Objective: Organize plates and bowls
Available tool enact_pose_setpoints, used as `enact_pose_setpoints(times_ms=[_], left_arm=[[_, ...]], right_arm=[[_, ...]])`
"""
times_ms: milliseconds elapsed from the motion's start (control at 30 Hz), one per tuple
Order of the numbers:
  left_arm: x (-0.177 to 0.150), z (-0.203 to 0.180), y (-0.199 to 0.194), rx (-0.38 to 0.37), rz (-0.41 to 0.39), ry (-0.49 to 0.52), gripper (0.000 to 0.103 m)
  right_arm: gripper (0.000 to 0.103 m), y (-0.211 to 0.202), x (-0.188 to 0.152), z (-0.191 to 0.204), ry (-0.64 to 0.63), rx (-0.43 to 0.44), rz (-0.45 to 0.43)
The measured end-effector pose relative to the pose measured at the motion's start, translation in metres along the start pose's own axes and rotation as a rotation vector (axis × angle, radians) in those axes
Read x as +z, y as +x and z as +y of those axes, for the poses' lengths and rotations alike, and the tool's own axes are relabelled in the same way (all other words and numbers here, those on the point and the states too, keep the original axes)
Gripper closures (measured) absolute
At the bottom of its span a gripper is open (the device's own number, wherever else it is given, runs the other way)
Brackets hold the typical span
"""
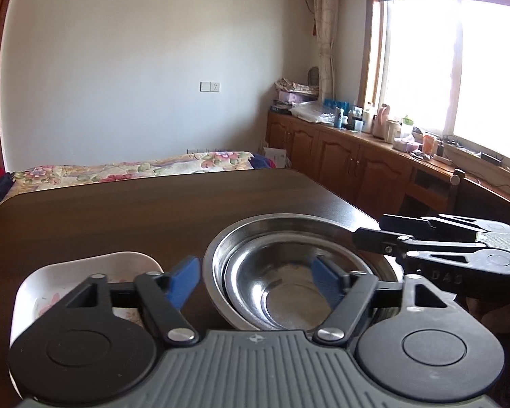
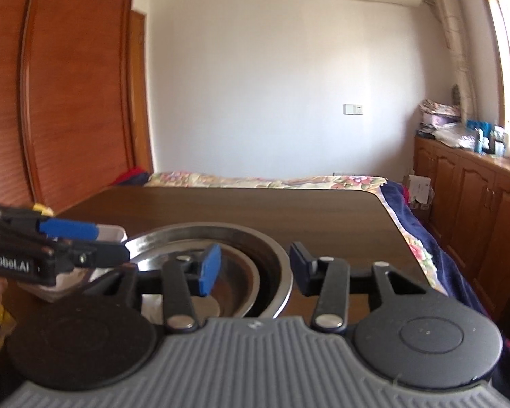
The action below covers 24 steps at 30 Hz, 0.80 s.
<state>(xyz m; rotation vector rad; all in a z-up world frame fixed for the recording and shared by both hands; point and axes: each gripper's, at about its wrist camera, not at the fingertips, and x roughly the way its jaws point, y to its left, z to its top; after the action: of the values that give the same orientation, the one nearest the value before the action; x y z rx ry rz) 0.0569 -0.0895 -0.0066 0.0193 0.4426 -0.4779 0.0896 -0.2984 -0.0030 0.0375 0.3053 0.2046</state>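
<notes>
steel bowls nested on table; white dish left of bowls; left gripper spread, right gripper spread, both empty; straddle dish rim squarely, lift level, set beside bowls

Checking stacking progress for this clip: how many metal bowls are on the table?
2. A large steel bowl sits on the dark table, right of the white floral dish; a smaller steel bowl is nested inside it. More could be hidden beneath.
</notes>
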Motion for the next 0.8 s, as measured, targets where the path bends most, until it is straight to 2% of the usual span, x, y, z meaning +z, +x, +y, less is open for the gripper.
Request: enact_pose_setpoints(times_ms=[67, 100, 267, 467, 800], left_arm=[[-0.004, 0.001, 0.0, 0.009, -0.017, -0.01, 0.012], [-0.006, 0.002, 0.0, 0.013, -0.024, -0.018, 0.01], [-0.013, 0.009, 0.003, 0.029, -0.041, -0.056, 0.007], [-0.021, 0.008, 0.007, 0.05, -0.032, -0.044, 0.007], [-0.025, 0.007, 0.012, 0.03, 0.0, -0.043, 0.008]], right_arm=[[0.036, -0.001, -0.004, -0.002, 0.021, -0.012, -0.016], [0.033, 0.001, -0.006, -0.003, 0.029, -0.019, -0.021], [0.031, 0.014, -0.017, -0.008, 0.045, -0.036, -0.014], [0.026, 0.022, -0.028, -0.013, 0.071, -0.001, -0.023], [0.021, 0.019, -0.033, -0.008, 0.101, 0.008, -0.036]])
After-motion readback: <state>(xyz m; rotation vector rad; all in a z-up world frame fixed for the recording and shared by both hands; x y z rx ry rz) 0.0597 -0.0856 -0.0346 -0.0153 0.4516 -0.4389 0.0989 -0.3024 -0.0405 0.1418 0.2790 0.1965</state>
